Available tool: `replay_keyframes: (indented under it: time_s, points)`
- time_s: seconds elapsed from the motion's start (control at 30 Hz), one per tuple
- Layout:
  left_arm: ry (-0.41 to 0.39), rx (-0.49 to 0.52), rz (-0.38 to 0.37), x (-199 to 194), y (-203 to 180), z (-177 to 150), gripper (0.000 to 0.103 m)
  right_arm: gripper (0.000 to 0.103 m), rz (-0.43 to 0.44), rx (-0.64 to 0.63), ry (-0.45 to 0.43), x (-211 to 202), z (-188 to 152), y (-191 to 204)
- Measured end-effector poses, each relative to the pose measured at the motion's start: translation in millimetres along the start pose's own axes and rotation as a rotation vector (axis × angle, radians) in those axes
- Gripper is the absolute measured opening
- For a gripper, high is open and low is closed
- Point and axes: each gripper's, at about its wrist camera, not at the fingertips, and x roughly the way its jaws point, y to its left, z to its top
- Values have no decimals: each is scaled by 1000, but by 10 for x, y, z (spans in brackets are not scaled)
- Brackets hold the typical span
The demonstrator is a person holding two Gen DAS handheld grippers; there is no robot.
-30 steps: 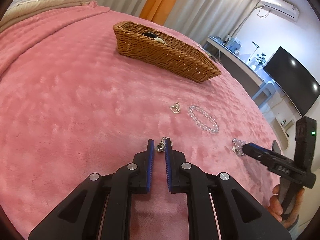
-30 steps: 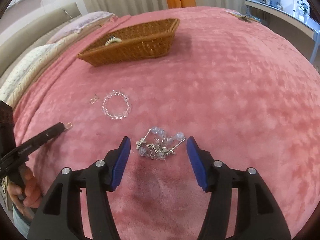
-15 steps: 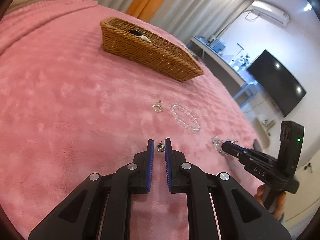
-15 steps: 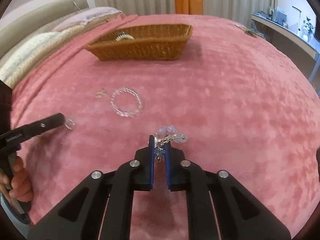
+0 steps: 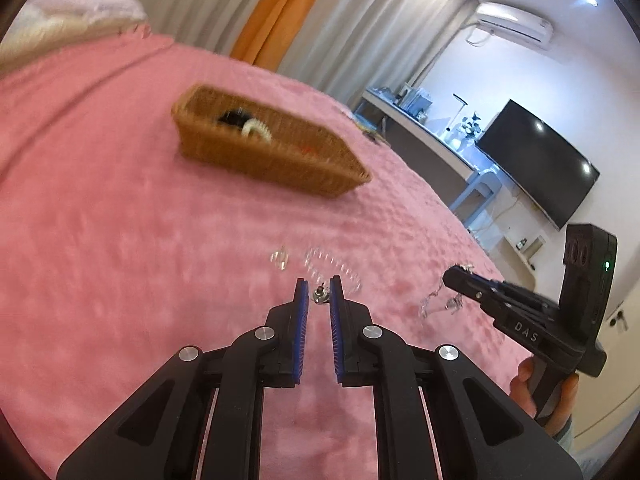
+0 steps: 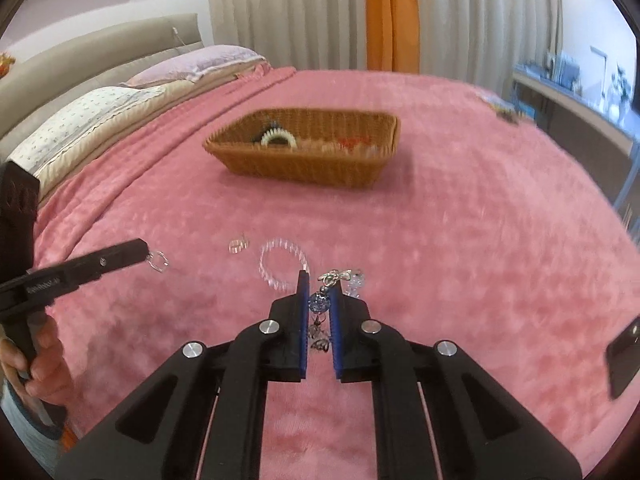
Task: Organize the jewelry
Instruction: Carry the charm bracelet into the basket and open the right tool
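My left gripper point(image 5: 319, 289) is shut on a small silver ring point(image 5: 319, 295) and holds it above the pink blanket; it also shows in the right wrist view point(image 6: 146, 254) with the ring point(image 6: 159, 261) hanging from its tip. My right gripper point(image 6: 320, 286) is shut on a blue-bead charm bracelet point(image 6: 320, 303), lifted off the bed; in the left wrist view point(image 5: 454, 278) the bracelet point(image 5: 438, 300) dangles below it. A clear bead bracelet point(image 6: 280, 264) and a small silver charm point(image 6: 237, 245) lie on the blanket. A wicker basket point(image 6: 308, 168) holding hair clips stands farther back.
The pink blanket point(image 6: 460, 240) covers the whole bed. Pillows point(image 6: 100, 112) and a headboard are at the left. A desk point(image 5: 424, 132) and a TV point(image 5: 536, 168) stand beyond the bed's right edge. A dark phone-like object point(image 6: 624, 356) lies at the right.
My right gripper closed on the blue-bead bracelet and lifted it. Both grippers have risen off the blanket with their pieces, and the views tilted up toward the basket.
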Motion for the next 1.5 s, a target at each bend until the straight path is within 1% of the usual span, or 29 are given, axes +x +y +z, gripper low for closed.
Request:
replay_keyframes:
  time_s: [0.07, 0.13, 0.23, 0.3, 0.37, 0.43, 0.6, 0.67, 0.77, 0.93, 1.13, 1.23, 1.27, 1.3, 1.33, 1.37, 1.4, 1.43, 1.47, 1.5]
  points:
    - [-28, 45, 14, -105, -93, 143, 9, 7, -2, -34, -28, -77, 144, 25]
    - [-60, 77, 8, -195, -196, 360, 9, 7, 8, -58, -59, -131, 354, 48]
    - [-101, 123, 10, -221, -341, 640, 9, 7, 23, -70, -93, -147, 617, 48]
    - [-124, 143, 9, -177, -419, 821, 9, 7, 16, -83, -126, -117, 832, 58]
    - [-137, 156, 13, -84, -464, 965, 9, 7, 22, -81, -137, -40, 1015, 36]
    - [-139, 155, 16, 100, -463, 1140, 9, 7, 55, -62, -134, 99, 1198, -19]
    - [-136, 119, 60, 587, -283, 1438, 9, 7, 124, 16, -98, 533, 1505, -245]
    - [-132, 96, 70, 774, -160, 1495, 9, 7, 137, 38, -81, 740, 1578, -329]
    - [-113, 46, 79, 1121, 58, 1559, 9, 7, 125, 58, -54, 1033, 1635, -411]
    - [-86, 24, 108, 1491, 259, 1562, 9, 7, 116, 94, -9, 1465, 1630, -523]
    - [-60, 22, 117, 1640, 398, 1525, 9, 8, 101, 127, 58, 1852, 1600, -595]
    - [-48, 15, 119, 1663, 443, 1511, 10, 8, 103, 147, 95, 1954, 1578, -622]
    - [-44, 13, 122, 1663, 457, 1508, 15, 9, 105, 154, 105, 1974, 1577, -642]
    - [-38, 13, 121, 1656, 459, 1504, 22, 14, 112, 165, 118, 1990, 1574, -655]
    - [-41, 13, 122, 1648, 455, 1508, 32, 18, 120, 175, 132, 1995, 1569, -667]
    - [-48, 16, 124, 1623, 447, 1502, 37, 27, 126, 182, 142, 1990, 1559, -682]
    - [-52, 19, 126, 1589, 437, 1498, 38, 32, 124, 183, 139, 1966, 1559, -689]
    - [-54, 22, 121, 1552, 425, 1494, 41, 35, 109, 177, 128, 1907, 1551, -685]
    - [-57, 25, 115, 1505, 405, 1487, 42, 42, 101, 173, 122, 1858, 1548, -684]
    - [-61, 28, 113, 1455, 388, 1481, 42, 44, 104, 174, 117, 1813, 1548, -685]
